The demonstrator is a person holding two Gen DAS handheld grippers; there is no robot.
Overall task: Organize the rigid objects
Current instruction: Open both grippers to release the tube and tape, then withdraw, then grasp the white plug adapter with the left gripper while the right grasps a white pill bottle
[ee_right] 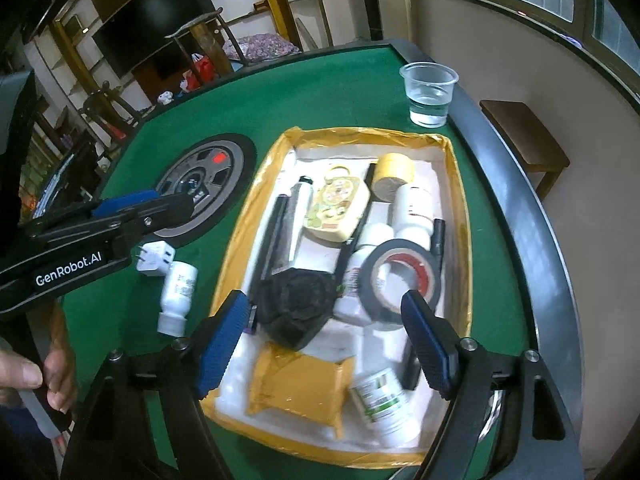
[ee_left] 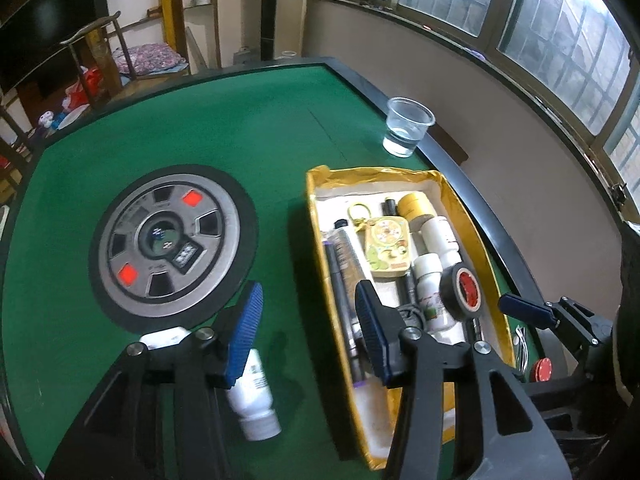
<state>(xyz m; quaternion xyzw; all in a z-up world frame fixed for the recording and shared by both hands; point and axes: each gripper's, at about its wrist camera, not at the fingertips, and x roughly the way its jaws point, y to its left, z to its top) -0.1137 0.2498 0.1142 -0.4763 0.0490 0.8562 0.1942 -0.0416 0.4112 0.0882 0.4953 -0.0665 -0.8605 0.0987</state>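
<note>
Hovering over the box [ee_right: 456, 184], your right hand-held gripper [ee_right: 332, 344] gapes empty. Your left hand-held gripper [ee_left: 308, 332] stands half-open, empty, above the white bottle [ee_left: 256, 396] at lower left, likely the next item to box.

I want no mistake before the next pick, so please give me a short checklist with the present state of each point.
1. Left gripper open, nothing between its pads: ok.
2. Right gripper open and empty: ok.
3. White bottle lies on the green table, outside the yellow box: not ok, not yet sorted.
4. White plug adapter also outside the box, beside the bottle: not ok.
5. Plastic cup with water stands upright, apart from the box: ok.
6. Free room in the box for both items: cannot tell, it looks crowded.
</note>
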